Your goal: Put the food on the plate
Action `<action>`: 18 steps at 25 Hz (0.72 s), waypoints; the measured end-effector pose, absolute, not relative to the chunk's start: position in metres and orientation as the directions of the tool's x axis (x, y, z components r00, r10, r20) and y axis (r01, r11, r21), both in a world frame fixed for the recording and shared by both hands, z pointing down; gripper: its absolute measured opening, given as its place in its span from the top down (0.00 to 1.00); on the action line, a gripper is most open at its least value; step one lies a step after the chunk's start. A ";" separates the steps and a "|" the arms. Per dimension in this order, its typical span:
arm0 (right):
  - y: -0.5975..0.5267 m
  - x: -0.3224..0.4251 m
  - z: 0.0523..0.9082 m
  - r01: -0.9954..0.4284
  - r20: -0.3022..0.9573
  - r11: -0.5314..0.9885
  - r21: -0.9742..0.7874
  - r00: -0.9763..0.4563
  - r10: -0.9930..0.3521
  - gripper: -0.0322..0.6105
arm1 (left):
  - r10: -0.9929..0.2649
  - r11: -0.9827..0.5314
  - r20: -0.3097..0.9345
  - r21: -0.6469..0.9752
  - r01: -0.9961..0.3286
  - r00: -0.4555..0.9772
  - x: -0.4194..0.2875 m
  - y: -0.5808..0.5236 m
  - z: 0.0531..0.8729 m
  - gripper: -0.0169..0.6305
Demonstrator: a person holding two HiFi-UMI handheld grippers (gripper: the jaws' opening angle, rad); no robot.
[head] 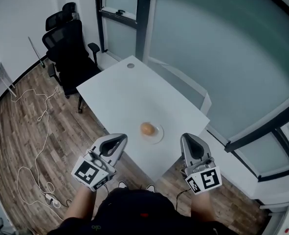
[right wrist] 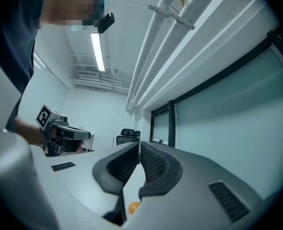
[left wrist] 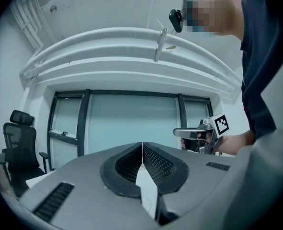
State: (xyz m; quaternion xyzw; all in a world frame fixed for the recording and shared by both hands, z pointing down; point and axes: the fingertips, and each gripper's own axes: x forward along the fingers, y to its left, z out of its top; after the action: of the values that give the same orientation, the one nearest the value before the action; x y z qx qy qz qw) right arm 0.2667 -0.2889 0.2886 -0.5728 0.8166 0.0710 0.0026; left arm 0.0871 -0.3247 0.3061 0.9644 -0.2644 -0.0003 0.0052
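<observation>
A round orange-brown piece of food rests on a small pale plate near the front edge of the white table. My left gripper hovers just left of and nearer than the plate, jaws together and empty. My right gripper hangs to the right of the plate, off the table's corner, also shut with nothing held. In the left gripper view the jaws meet in a closed seam. The right gripper view shows its jaws closed too, with the food glimpsed below them.
Two black office chairs stand at the table's far left end. White cables trail over the wooden floor on the left. A glass wall runs along the table's right side. A round grommet sits at the far end.
</observation>
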 end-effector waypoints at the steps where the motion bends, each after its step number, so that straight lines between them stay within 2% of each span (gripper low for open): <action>1: -0.287 0.265 0.286 -0.935 -0.090 0.337 0.112 -0.348 -0.933 0.90 | -0.514 -0.858 0.001 0.008 -0.514 0.858 0.086 -0.324 0.303 0.94; 9: -0.279 0.256 0.281 -0.924 -0.091 0.367 0.107 -0.377 -0.922 0.90 | -0.530 -0.848 -0.035 0.049 -0.528 0.847 0.074 -0.319 0.292 0.94; 14: -0.280 0.250 0.280 -0.916 -0.083 0.384 0.113 -0.394 -0.915 0.90 | -0.550 -0.832 0.011 -0.085 -0.548 0.835 0.075 -0.317 0.296 0.94; 18: -0.277 0.247 0.286 -0.915 -0.069 0.388 0.113 -0.397 -0.915 0.90 | -0.515 -0.855 0.010 -0.083 -0.512 0.857 0.079 -0.309 0.299 0.94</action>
State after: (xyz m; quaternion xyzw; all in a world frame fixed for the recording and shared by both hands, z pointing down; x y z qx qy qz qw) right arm 0.2468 -0.2771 0.2863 -0.5490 0.8331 0.0664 -0.0026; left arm 0.0792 -0.3087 0.2991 0.9628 -0.2668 0.0159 -0.0389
